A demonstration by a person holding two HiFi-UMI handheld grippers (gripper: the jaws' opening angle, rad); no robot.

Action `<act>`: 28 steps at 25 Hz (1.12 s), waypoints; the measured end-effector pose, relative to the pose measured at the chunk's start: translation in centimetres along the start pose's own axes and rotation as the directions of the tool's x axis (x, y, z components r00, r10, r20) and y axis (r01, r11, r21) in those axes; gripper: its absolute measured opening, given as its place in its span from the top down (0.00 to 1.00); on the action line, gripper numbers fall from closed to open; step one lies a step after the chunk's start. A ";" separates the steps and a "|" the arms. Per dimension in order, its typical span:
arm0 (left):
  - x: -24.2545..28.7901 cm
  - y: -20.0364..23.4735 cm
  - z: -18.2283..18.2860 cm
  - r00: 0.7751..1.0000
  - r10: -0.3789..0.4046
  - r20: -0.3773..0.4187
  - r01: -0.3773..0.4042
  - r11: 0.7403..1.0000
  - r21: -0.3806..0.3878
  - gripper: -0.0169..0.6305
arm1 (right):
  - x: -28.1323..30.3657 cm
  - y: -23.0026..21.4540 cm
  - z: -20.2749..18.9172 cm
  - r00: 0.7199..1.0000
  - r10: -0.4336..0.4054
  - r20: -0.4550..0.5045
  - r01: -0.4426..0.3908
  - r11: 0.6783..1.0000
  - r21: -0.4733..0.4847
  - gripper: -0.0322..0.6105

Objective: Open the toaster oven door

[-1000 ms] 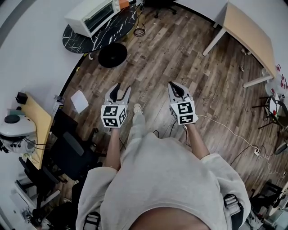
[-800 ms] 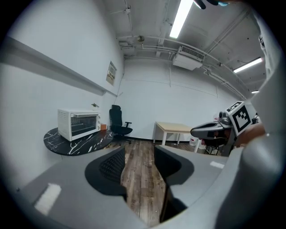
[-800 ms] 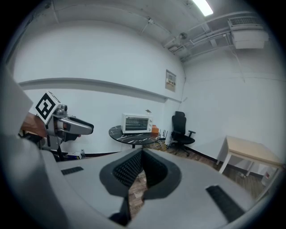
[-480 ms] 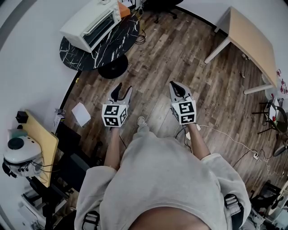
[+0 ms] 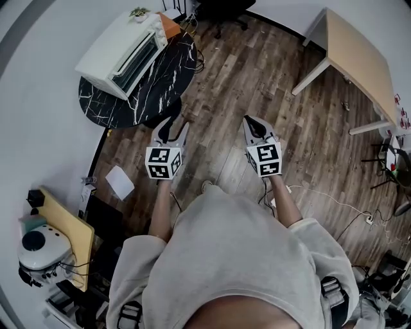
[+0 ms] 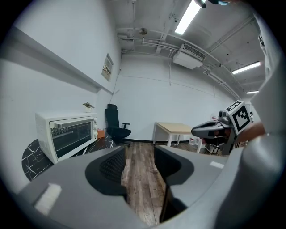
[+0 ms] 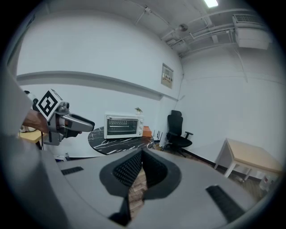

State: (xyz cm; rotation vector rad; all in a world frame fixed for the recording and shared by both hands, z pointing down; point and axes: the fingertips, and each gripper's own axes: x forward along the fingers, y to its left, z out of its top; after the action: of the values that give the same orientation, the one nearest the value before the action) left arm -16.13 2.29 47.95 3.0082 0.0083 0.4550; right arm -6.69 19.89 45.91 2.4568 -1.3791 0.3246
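On the black marble table (image 5: 154, 90): white toaster oven (image 5: 119, 54), set at the wall-side edge, ahead and to the left of both grippers.
Oven long axis: diagonal in head view, lower left to upper right, parallel to the wall.
Oven facing: glass door looks out across the table toward the wood floor (image 5: 257, 71). The door is closed flat, with a handle bar along its top edge.
Oven ends: control panel at the far end. A small potted plant (image 5: 138, 11) sits on top there, and an orange object (image 5: 170, 26) is just beside that end.
Left gripper (image 6: 139, 156): jaws spread, only floor showing between them, nothing held. The oven is off to the left in the left gripper view.
Right gripper (image 7: 142, 154): jaw tips pressed together, nothing pinched. The oven is beyond them, slightly left, with its front toward the camera.
Both grippers: side by side over the floor in front of the person (image 5: 237, 257), well apart from the oven.
Elsewhere: wooden desk (image 5: 356, 51) at upper right; black office chair (image 6: 114, 125) past the table.
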 end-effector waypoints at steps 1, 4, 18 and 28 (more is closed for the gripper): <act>0.6 0.5 0.2 1.000 -0.003 -0.001 0.003 1.000 0.003 0.67 | 0.7 -0.3 0.1 1.000 -0.004 -0.002 0.004 1.000 0.001 0.93; 2.1 1.8 0.7 1.000 -0.011 -0.004 0.011 1.000 0.006 0.67 | 2.4 -1.1 0.3 1.000 -0.016 -0.009 0.016 1.000 0.004 0.93; 5.9 3.3 1.2 0.998 -0.050 -0.029 0.051 0.998 0.045 0.67 | 4.9 -2.8 -1.2 0.998 -0.057 -0.032 0.058 0.998 0.020 0.93; 10.4 4.3 1.9 0.997 -0.057 -0.048 0.060 0.996 0.065 0.67 | 8.4 -6.0 -1.7 0.998 -0.053 -0.034 0.054 0.998 0.037 0.93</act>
State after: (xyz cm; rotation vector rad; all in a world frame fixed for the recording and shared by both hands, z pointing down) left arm -5.71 -1.97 49.64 3.0517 0.1169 0.5280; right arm 2.74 16.83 49.46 2.5022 -1.3032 0.3803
